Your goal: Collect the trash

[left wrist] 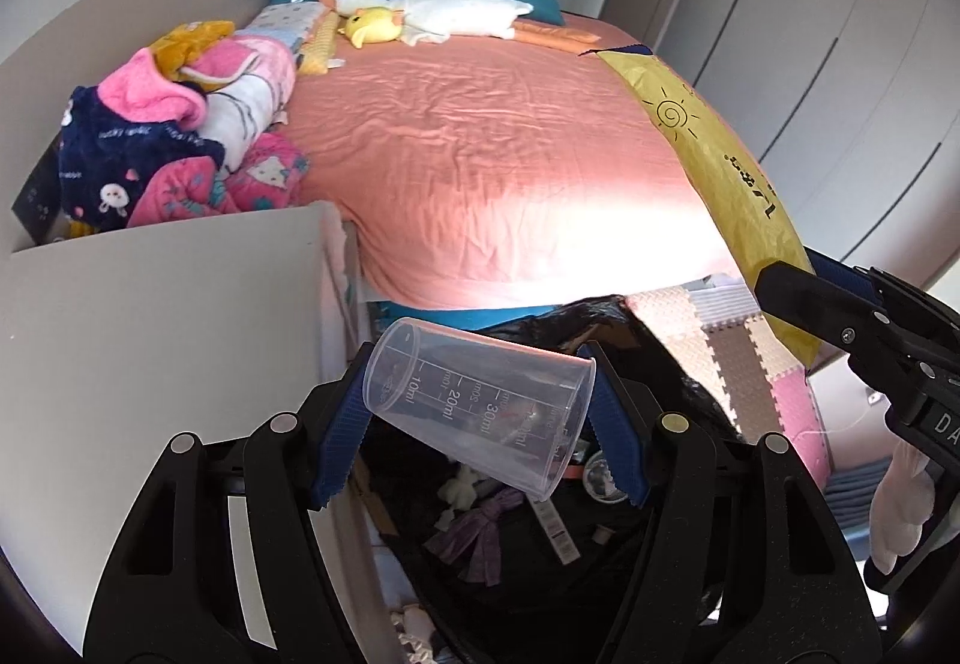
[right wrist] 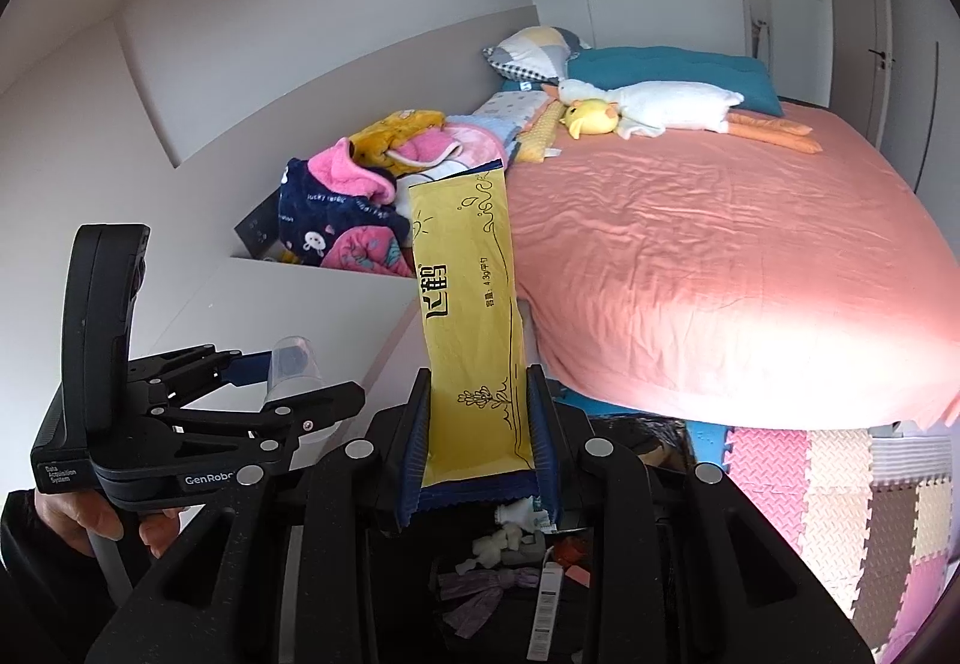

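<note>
Over black trash bag, left claw clamping measuring cup, right claw seemingly pinching yellow wrapper

The left gripper is clamping a cup at lower centre. The right gripper is pinching a yellow packet upright, lower centre.

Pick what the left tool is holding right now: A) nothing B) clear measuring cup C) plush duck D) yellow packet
B: in the left wrist view the left tool is shut on the clear measuring cup, tipped on its side above the black trash bag; the yellow packet sits in the right tool.
</note>
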`<state>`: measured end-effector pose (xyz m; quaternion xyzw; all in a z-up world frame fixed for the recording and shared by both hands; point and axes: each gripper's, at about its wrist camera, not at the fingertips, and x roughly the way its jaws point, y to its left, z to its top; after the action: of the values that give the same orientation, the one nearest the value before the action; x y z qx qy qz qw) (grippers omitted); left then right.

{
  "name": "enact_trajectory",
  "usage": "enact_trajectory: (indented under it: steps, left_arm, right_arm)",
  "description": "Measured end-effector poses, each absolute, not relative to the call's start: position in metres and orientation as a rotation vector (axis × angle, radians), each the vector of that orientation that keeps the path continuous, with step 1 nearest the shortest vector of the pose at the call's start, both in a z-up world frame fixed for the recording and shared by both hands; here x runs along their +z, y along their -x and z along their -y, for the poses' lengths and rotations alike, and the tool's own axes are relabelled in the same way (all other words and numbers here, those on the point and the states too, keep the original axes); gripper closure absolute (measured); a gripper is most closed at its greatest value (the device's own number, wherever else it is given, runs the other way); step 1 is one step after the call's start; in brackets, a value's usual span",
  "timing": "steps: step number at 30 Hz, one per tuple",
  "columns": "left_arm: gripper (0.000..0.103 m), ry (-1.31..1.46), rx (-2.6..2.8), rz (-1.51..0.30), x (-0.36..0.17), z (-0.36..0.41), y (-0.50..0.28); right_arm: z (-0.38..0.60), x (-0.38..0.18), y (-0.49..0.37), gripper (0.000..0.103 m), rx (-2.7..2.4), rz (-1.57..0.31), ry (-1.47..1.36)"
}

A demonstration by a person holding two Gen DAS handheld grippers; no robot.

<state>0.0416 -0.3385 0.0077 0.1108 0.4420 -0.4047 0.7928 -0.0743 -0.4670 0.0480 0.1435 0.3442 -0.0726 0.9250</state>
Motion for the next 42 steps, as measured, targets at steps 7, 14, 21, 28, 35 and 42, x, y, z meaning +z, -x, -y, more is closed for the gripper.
enact_trajectory:
  steps: [7, 14, 21, 28, 35, 42]
  left_arm:
    - [0.007, -0.201, -0.885, -0.992, 0.008, 0.354, -0.038]
    - [0.007, -0.188, -0.854, -1.01, 0.004, 0.361, -0.036]
    - [0.007, -0.171, -0.876, -1.016, 0.003, 0.359, -0.03]
    - [0.007, -0.183, -0.861, -1.014, 0.004, 0.358, -0.028]
    - [0.007, -0.191, -0.868, -0.988, 0.009, 0.357, -0.021]
    - [0.007, -0.181, -0.855, -0.987, 0.01, 0.354, -0.02]
  right_arm:
    - [0.474, 0.059, 0.101, 0.03, -0.159, -0.666, -0.342]
    - [0.482, 0.057, 0.115, 0.021, -0.199, -0.658, -0.354]
    - [0.481, 0.057, 0.114, 0.021, -0.197, -0.661, -0.349]
    - [0.478, 0.056, 0.114, 0.021, -0.193, -0.664, -0.344]
    - [0.477, 0.056, 0.114, 0.021, -0.193, -0.664, -0.343]
    - [0.476, 0.056, 0.115, 0.021, -0.195, -0.664, -0.338]
